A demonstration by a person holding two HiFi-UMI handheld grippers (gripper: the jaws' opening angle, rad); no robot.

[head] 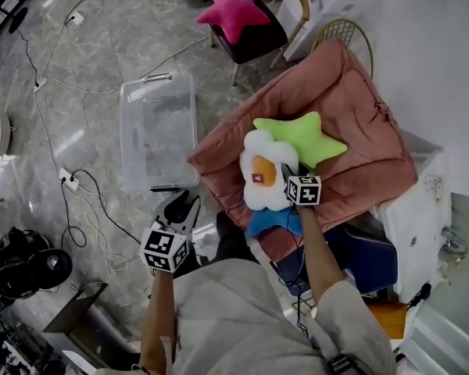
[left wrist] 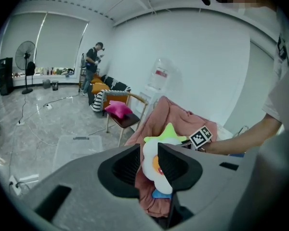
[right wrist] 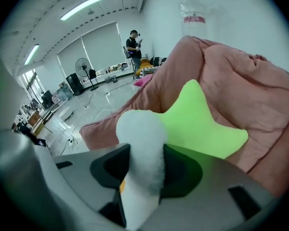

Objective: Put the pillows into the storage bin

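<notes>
Right gripper: I'm pinching the edge of the white pillow, with both pads squeezing into the fluff.
Left gripper: I'm holding it over the floor near the bin's front corner, jaws sitting a bit apart around plain air.
White pillow: it's lying on the pink blanket, touching the green star pillow, with a blue pillow poking out under it.
Bin: it's sitting on the floor just beside the blanket.
Pink star pillow: it's sitting on the chair past the bin.
</notes>
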